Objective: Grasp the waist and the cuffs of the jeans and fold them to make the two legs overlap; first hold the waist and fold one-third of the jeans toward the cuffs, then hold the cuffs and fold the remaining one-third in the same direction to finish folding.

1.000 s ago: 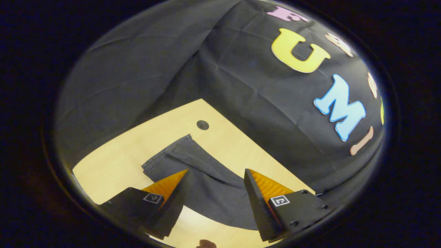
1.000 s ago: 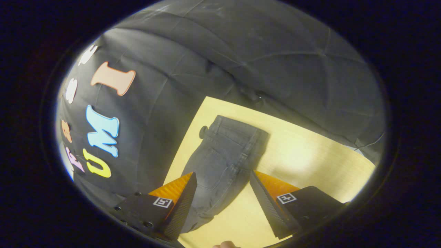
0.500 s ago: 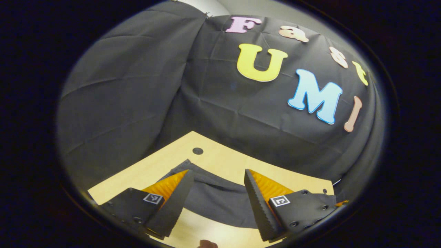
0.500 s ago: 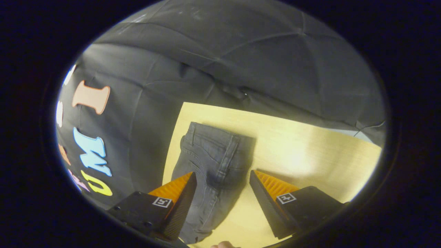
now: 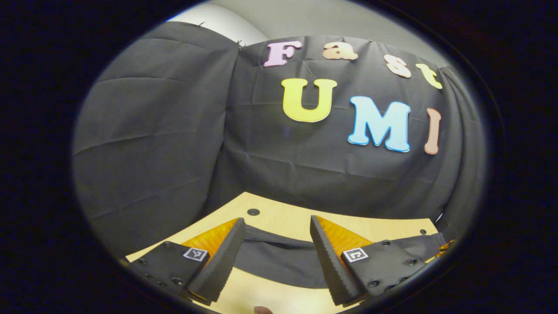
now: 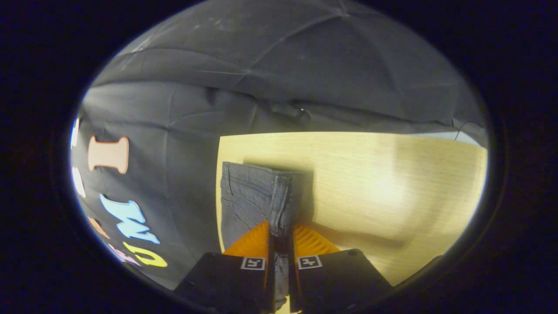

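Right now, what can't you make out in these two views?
- Left gripper view: the jeans run behind both fingers of the left gripper, so their ends are hidden.
- Right gripper view: the right gripper covers the denim between its fingers; how many layers it pinches is unclear.
- Right gripper view: the near edge of the table is cut off.

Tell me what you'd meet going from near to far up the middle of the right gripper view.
The right gripper with its fingers closed on denim → the jeans waist end → bare wooden table → the black cloth wall.
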Demonstrator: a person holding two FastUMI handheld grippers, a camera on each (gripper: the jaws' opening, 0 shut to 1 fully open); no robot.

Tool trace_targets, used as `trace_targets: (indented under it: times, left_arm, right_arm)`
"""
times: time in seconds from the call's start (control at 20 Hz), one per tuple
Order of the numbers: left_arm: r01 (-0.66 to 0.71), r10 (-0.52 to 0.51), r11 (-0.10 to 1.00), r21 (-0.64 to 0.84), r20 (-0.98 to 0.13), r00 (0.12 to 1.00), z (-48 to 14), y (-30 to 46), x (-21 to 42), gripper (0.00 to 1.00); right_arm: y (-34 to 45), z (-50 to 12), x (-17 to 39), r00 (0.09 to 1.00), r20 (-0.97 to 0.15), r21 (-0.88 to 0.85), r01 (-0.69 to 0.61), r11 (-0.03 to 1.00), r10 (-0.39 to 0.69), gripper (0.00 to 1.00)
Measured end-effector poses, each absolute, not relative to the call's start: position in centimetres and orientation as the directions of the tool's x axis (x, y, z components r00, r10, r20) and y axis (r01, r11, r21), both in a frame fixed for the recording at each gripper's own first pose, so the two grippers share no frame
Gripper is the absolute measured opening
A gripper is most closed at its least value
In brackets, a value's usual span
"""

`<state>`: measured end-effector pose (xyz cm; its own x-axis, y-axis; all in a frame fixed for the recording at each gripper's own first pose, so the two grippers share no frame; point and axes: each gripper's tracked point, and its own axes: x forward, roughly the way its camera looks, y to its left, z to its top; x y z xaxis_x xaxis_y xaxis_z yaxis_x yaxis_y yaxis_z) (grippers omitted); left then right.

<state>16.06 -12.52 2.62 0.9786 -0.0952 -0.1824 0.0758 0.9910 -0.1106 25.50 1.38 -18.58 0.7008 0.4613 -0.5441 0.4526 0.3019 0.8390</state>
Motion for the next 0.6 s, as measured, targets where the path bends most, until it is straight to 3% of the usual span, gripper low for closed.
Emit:
trace_targets:
  times: [0.2,0.35,0.6]
  left_arm:
    - [0.124,-0.146,0.984,-0.125,-0.186,0.972,2.8,-13.7,15.0,0.96]
    - [0.168,-0.195,0.973,-0.156,-0.184,0.963,2.9,-14.9,14.9,1.0]
    - [0.218,-0.246,0.962,-0.163,-0.175,0.953,2.7,-16.2,13.8,0.96]
  right_arm:
    - [1.0,-15.4,24.8,0.73,-0.529,0.831,0.344,0.437,0.432,0.06]
    - [-0.2,-11.1,23.6,0.774,-0.473,0.854,0.286,0.434,0.421,0.06]
    - [-3.0,-5.0,18.5,0.866,-0.326,0.891,0.147,0.429,0.38,0.06]
